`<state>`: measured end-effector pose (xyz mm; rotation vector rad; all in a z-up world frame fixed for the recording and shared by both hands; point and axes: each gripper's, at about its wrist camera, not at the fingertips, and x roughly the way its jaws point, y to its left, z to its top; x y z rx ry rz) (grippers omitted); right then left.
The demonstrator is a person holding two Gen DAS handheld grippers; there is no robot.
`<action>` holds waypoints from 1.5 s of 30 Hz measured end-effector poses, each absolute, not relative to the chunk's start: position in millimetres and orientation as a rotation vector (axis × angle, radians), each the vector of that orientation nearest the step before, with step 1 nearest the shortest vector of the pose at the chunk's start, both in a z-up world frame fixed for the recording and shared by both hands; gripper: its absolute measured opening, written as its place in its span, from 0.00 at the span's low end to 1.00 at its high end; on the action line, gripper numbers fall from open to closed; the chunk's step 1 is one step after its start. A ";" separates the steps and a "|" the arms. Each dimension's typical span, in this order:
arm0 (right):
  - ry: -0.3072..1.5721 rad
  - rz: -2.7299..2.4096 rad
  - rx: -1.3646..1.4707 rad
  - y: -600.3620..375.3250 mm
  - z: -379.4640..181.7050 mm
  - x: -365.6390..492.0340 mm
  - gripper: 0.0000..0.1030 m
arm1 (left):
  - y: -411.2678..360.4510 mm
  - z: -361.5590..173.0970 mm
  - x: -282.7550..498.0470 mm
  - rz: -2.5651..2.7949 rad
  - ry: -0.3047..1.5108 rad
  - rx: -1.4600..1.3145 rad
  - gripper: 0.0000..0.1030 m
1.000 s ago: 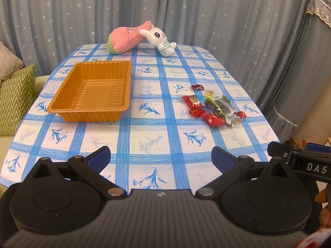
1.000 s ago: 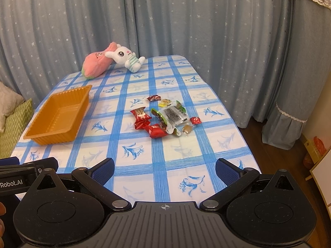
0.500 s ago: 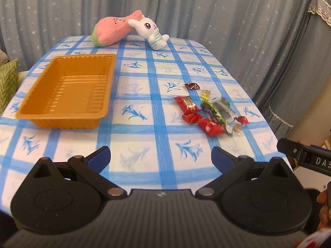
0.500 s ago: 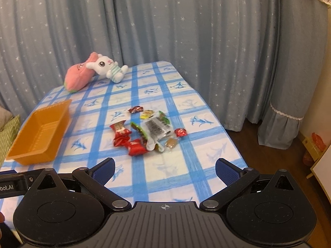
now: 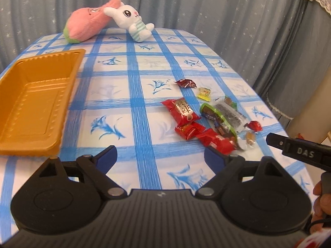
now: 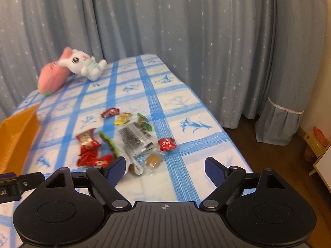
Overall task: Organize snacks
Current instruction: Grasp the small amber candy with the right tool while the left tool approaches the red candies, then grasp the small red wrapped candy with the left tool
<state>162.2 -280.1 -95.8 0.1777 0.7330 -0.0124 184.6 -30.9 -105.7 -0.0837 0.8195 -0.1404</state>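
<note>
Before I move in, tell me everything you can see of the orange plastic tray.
The orange plastic tray is a shallow rectangular dish that looks like thin, glossy moulded plastic, with a flat out-turned rim, rounded corners, ribbed sloping walls and a raised panel in its floor. It sits upright and empty on the blue-checked tablecloth, at the table's left side, apart from the wrapped snacks. Nothing touches it but the cloth. The right wrist view shows only its blurred corner.

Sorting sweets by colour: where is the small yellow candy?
In the left wrist view, the small yellow candy lies right of centre, beside the dark red wrapped candy.
</note>
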 end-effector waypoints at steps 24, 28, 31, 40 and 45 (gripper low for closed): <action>0.800 0.008 0.169 -263.6 -139.6 215.6 0.11 | -29.6 -146.7 221.2 -0.239 0.817 -0.129 0.76; 0.785 0.009 0.172 -264.4 -133.8 211.3 0.11 | -35.3 -141.4 223.8 -0.268 0.788 -0.149 0.73; 0.767 0.006 0.159 -263.5 -129.6 207.2 0.11 | -40.2 -141.4 228.8 -0.279 0.778 -0.153 0.62; 0.773 0.010 0.179 -267.5 -128.6 206.3 0.11 | -61.3 -149.0 250.7 -0.352 0.776 -0.065 0.52; 0.775 0.017 0.190 -268.8 -128.1 206.7 0.11 | -70.8 -155.0 257.5 -0.365 0.807 0.003 0.31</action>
